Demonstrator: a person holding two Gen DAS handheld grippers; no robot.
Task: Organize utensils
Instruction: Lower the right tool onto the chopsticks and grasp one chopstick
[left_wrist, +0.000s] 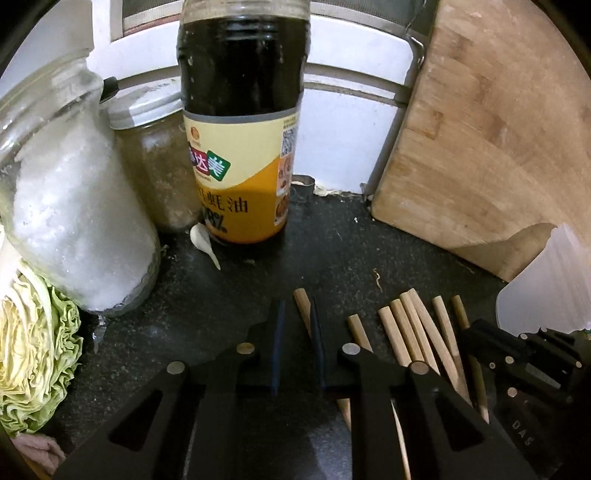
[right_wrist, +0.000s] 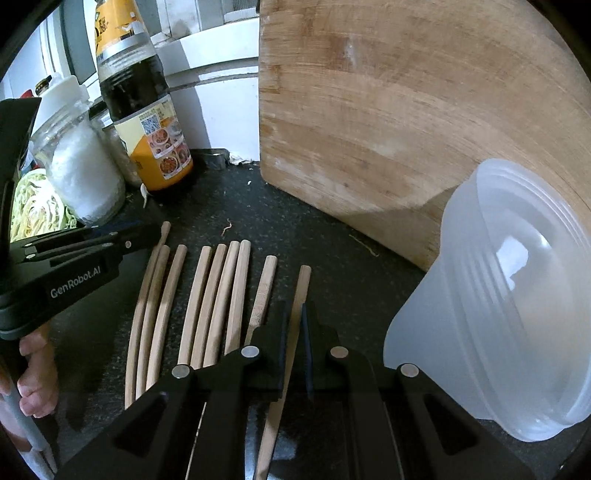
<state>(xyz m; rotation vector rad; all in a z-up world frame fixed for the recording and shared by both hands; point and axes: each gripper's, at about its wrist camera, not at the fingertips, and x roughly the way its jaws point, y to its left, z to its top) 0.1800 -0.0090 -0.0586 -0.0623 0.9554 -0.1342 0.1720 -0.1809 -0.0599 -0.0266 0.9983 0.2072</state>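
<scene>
Several wooden chopsticks (right_wrist: 212, 295) lie side by side on the dark countertop (right_wrist: 332, 236); they also show in the left wrist view (left_wrist: 410, 328). My right gripper (right_wrist: 294, 314) is low over the rightmost chopstick (right_wrist: 299, 295), which runs between its narrowly parted fingers. My left gripper (left_wrist: 297, 314) has its fingers slightly apart, with the leftmost chopstick (left_wrist: 303, 306) against the right finger. It also shows in the right wrist view (right_wrist: 140, 236) at the left end of the row. A translucent plastic container (right_wrist: 498, 295) lies tipped on its side at right.
A wooden cutting board (right_wrist: 406, 110) leans at the back right. A sauce bottle (left_wrist: 240, 147), a jar of white crystals (left_wrist: 74, 206), a second jar (left_wrist: 159, 166) and a garlic clove (left_wrist: 201, 240) stand at the back left. Cabbage (left_wrist: 33, 350) lies at the far left.
</scene>
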